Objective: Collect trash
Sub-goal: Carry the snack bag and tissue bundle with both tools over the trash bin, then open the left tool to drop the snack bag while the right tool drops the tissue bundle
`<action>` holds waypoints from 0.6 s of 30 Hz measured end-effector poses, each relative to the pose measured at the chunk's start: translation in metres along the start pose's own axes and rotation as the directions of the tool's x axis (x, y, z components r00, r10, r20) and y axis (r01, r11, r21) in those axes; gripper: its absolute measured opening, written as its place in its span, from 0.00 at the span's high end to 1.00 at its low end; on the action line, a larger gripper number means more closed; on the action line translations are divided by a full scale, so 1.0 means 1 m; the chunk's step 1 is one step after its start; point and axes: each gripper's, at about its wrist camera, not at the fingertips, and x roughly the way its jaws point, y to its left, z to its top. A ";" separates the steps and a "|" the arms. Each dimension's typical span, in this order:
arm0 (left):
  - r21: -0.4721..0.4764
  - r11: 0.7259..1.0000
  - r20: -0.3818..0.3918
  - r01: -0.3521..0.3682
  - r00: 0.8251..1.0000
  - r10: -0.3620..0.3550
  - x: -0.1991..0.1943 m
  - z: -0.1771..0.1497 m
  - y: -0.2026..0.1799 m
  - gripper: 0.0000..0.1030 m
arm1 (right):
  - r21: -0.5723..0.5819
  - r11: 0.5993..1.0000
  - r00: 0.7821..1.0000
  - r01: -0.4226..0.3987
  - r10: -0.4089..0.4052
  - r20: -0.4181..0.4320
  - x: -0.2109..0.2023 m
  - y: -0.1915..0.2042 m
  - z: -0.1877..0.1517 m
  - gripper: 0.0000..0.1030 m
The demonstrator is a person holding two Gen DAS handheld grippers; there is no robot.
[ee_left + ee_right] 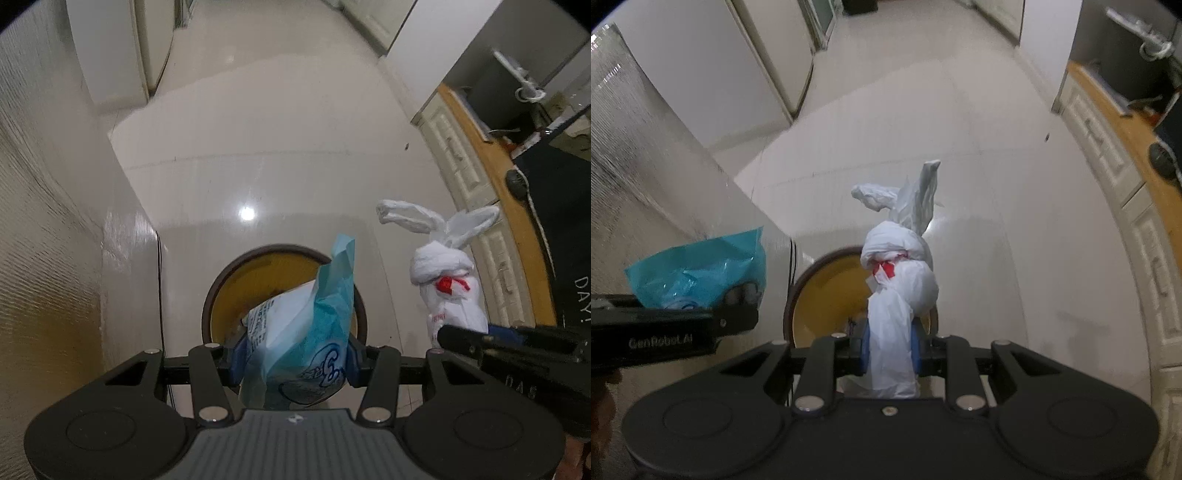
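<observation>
A round yellow bin (251, 291) sat low in frame on glossy tile. The left gripper (291, 363) clamped a crumpled blue-and-white wrapper (314, 332); the right gripper (890, 350) pinched a knotted white plastic bag (901, 280).

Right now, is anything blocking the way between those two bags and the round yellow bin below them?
Nothing visible does. The blue and white packet, clamped in the left fingers, and the knotted white bag, clamped in the right fingers, both hang over the open mouth of the yellow bin. Only air shows between them and its rim.
</observation>
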 end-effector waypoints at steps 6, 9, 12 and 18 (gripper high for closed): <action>-0.032 0.999 -0.048 -0.011 0.999 0.010 0.031 0.007 0.009 0.48 | -0.010 1.000 0.997 0.008 -0.008 -0.073 0.033 -0.004 0.004 0.78; -0.054 0.998 -0.064 -0.038 0.997 0.035 0.042 0.006 0.014 0.24 | -0.010 1.000 0.996 0.000 -0.001 -0.092 0.043 -0.003 0.005 0.78; -0.056 0.995 -0.084 -0.083 0.993 0.078 0.051 0.006 0.020 0.14 | -0.014 1.000 0.994 -0.005 0.003 -0.107 0.053 -0.004 0.007 0.78; -0.084 0.988 -0.097 -0.133 0.988 0.124 0.053 0.004 0.034 0.10 | -0.030 0.999 0.988 -0.013 0.009 -0.152 0.074 -0.002 0.013 0.77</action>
